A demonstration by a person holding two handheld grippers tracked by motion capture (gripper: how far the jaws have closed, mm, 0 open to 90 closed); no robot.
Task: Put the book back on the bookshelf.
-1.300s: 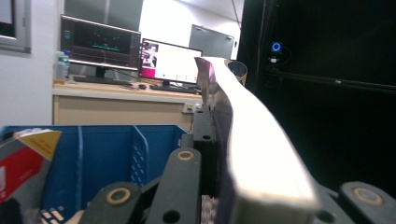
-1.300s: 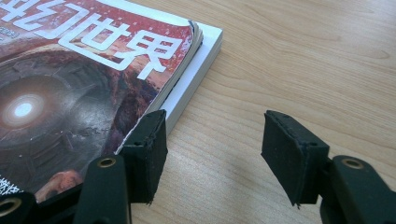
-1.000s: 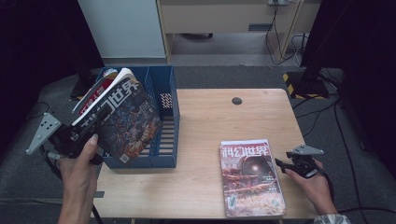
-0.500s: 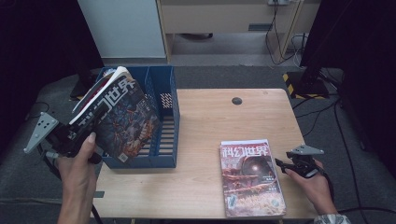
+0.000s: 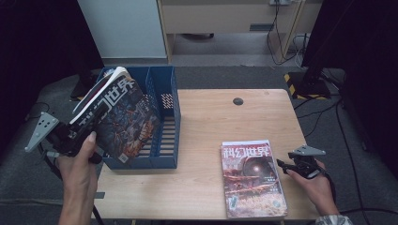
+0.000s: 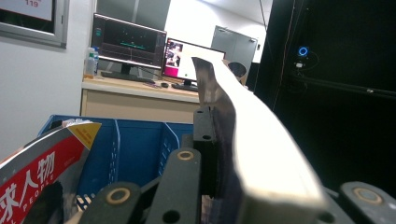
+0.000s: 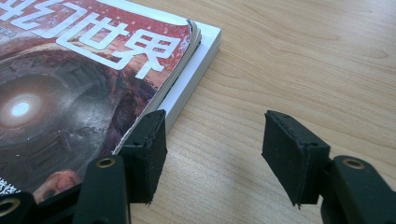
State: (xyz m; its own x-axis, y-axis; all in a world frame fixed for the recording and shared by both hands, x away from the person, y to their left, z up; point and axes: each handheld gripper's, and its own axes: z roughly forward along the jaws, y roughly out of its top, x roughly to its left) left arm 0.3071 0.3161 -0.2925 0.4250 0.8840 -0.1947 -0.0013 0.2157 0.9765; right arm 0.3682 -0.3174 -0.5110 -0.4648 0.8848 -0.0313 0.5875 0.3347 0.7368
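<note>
My left gripper (image 5: 90,130) is shut on a thick dark-covered magazine (image 5: 123,117) and holds it tilted over the left compartment of the blue file box (image 5: 168,123). In the left gripper view the magazine's white page edge (image 6: 254,140) runs up between the jaws of that gripper (image 6: 223,140), above the box (image 6: 135,142). A red-covered magazine (image 5: 251,176) lies flat at the table's front right. My right gripper (image 5: 284,165) rests open just beside its right edge. In the right gripper view the open gripper (image 7: 215,140) has its left pad against the corner of the magazine (image 7: 84,70), with bare wood between the pads.
Another magazine with a red cover (image 6: 42,163) leans inside the box's left compartment. A small black round cap (image 5: 238,101) sits in the wooden table (image 5: 211,122) near its far edge. Cabinets and a black stand (image 5: 309,79) are beyond the table.
</note>
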